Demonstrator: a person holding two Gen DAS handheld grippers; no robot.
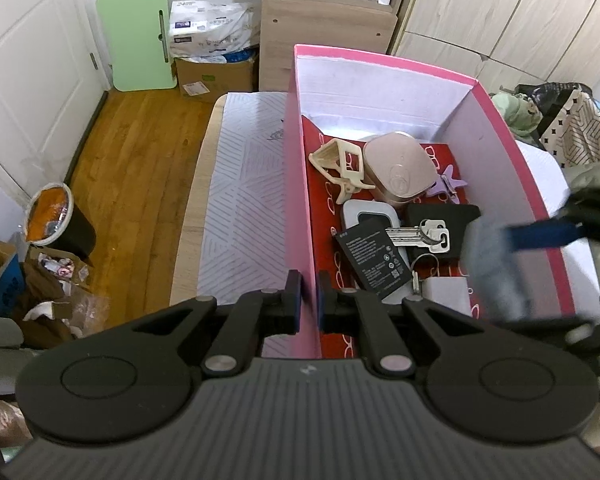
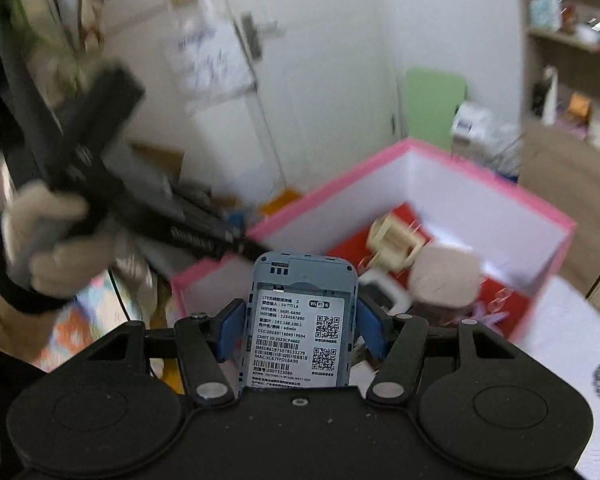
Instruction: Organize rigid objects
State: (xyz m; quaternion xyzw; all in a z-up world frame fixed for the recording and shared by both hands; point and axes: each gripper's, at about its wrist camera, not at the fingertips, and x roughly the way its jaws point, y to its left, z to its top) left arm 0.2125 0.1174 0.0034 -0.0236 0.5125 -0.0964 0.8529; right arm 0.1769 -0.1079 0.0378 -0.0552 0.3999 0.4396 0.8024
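Pink box [image 1: 300,184] — open-topped, white inside, red patterned lining on its floor, standing on a patterned table cover [image 1: 244,200].

Left gripper [image 1: 309,298] — jaws drawn together on the box's near-left wall; the pink wall passes straight between the blue pads, so the tool pinches it and appears to steady the box.

Right gripper [image 2: 300,330] — blue pads pressed against both long sides of a pale blue pocket router [image 2: 302,320], its back cover off and the label with codes facing the camera. In the left wrist view the router is a blurred grey-blue shape at 3 o'clock of the box, above its right wall. It is carried over the box's rim, not resting on anything.

Contents already on the box floor, left wrist view:
- cream clip [image 1: 340,168], at 12 o'clock of the pile
- beige rounded case [image 1: 400,172], touching the clip on its right
- lilac star-shaped clip [image 1: 448,188], at 2 o'clock
- white-and-grey flat item [image 1: 364,216], centre, partly covered
- black battery [image 1: 374,260], lying on it at 6 o'clock
- keys on a ring [image 1: 420,234], across a black flat case [image 1: 444,220]
- small white block [image 1: 446,294], at 5 o'clock

Progress, as a judgement — most items look gathered; nothing loose shows on the table cover. The router is the piece in hand; whether it is going in or coming out cannot be told.
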